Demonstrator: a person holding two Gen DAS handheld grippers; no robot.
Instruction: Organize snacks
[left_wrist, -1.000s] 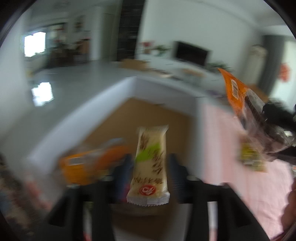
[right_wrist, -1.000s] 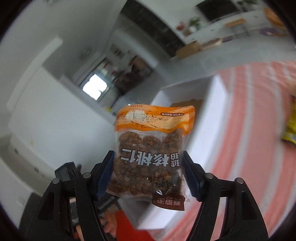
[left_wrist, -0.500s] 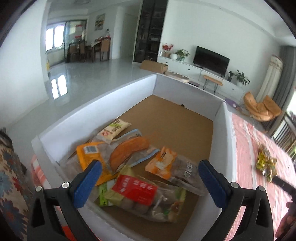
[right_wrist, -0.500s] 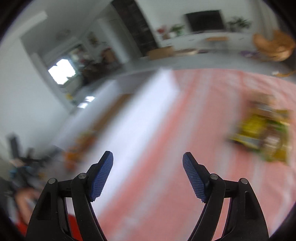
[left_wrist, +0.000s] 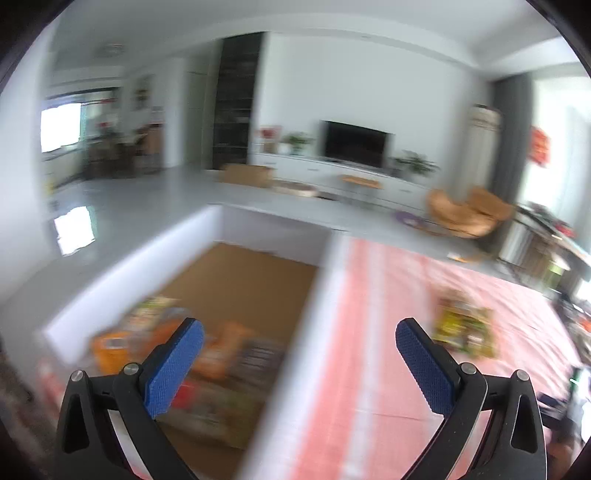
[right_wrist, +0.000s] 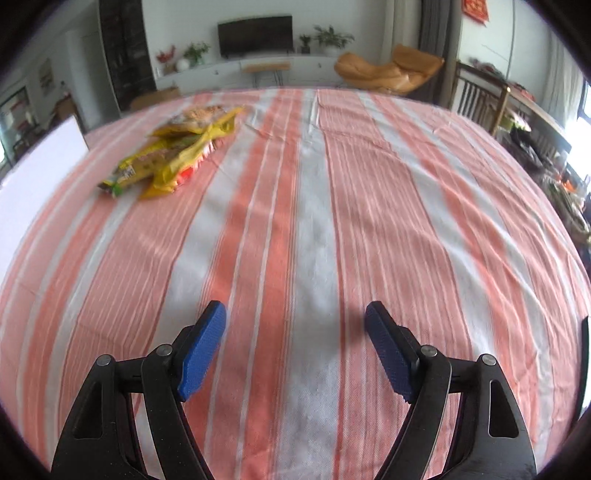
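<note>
Both claws had let go of their packets since the earlier frames: the left claw (left_wrist: 299, 354) no longer held the pale bar, and the right claw (right_wrist: 295, 347) no longer carried the orange nut bag. Each stood spread with nothing between its pads.

Progress: several snacks lay blurred in the white box (left_wrist: 129, 254), lower left of the left wrist view, on its brown floor. One pile of yellow packets (right_wrist: 173, 155) remained on the striped surface (right_wrist: 369, 221), upper left of the right wrist view, near the box wall. The job was judged mostly done, with that pile left to move.

Clearance: the striped cloth ahead of the right claw was bare and open. The box's right wall ran up between the left claw's pads and would need clearing on any crossing.
</note>
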